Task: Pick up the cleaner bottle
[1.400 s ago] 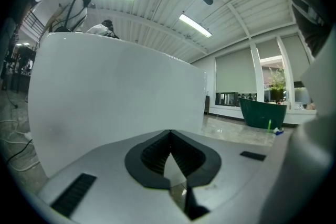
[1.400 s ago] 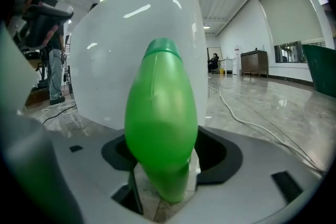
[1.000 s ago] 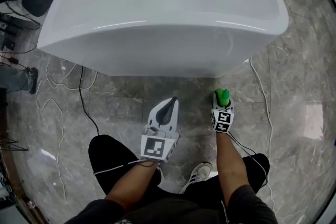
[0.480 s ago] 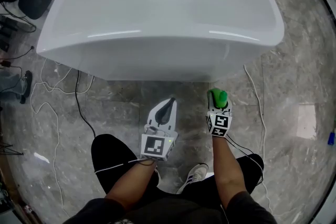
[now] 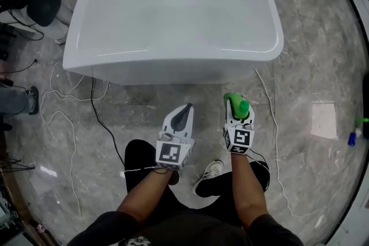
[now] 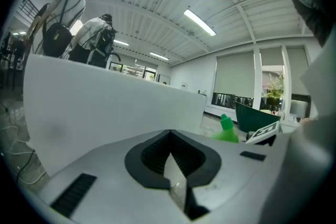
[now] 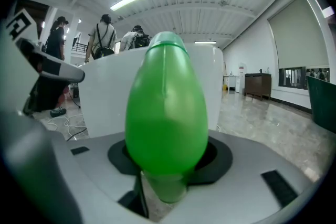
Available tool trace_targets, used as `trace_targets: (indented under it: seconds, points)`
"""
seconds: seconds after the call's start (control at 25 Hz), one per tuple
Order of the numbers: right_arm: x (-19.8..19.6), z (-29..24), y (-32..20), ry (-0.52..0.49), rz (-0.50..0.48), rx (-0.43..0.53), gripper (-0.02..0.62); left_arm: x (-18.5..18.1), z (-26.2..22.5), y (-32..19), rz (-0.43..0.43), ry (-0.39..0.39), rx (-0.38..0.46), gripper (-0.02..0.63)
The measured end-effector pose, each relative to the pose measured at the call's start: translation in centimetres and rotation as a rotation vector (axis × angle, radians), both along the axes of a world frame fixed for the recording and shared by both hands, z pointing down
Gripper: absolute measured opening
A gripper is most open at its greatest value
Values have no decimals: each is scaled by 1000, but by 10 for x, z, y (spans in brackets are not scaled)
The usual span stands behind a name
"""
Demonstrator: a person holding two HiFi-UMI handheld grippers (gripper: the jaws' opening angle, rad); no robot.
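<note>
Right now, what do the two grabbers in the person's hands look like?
The left gripper and right gripper are light grey plastic shells with black ribbed pads inside. Each carries a white cube printed with black square markers, and a thin cable runs back from it. The forearms are bare; the sleeves are short and dark.

we see a grey marble floor (image 5: pixel 314 60) of large glossy tiles. a white bathtub (image 5: pixel 173 26) stands on it and fills most of the upper part of the head view. a black cable (image 5: pixel 95 118) runs out from under the tub's left end. beside it a thin white cable (image 5: pixel 63 96) lies in loose loops. another white cable (image 5: pixel 274 124) trails down the tiles from the tub's right end. a dark chair (image 5: pixel 43 6) stands near the tub's left corner. a white sneaker (image 5: pixel 209 173) is planted below the tub. at the right edge is a small blue and green object (image 5: pixel 353 134), well apart from the tub.
</note>
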State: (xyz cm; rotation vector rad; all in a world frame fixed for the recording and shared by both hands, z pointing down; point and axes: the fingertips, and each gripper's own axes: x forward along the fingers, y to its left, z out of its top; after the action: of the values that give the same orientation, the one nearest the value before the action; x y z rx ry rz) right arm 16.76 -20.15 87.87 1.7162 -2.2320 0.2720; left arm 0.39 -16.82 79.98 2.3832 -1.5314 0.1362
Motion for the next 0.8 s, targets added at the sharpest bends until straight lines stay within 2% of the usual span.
trace_targets:
  seconds: [0.12, 0.32, 0.52, 0.64, 0.8]
  points:
    - [-9, -75, 13, 7, -1, 5, 195, -15, -65, 5, -11, -36, 17, 6]
    - [-23, -210, 41, -10, -3, 11, 193, -37, -184, 28, -28, -40, -34, 6]
    - [-34, -332, 69, -19, 17, 12, 193, -57, -295, 53, -17, -48, -46, 6]
    - [-50, -391, 84, -21, 22, 13, 193, -74, -348, 64, 4, -58, -42, 6]
    - [-72, -452, 96, -23, 21, 31, 194, -95, -396, 71, 10, -41, -28, 6]
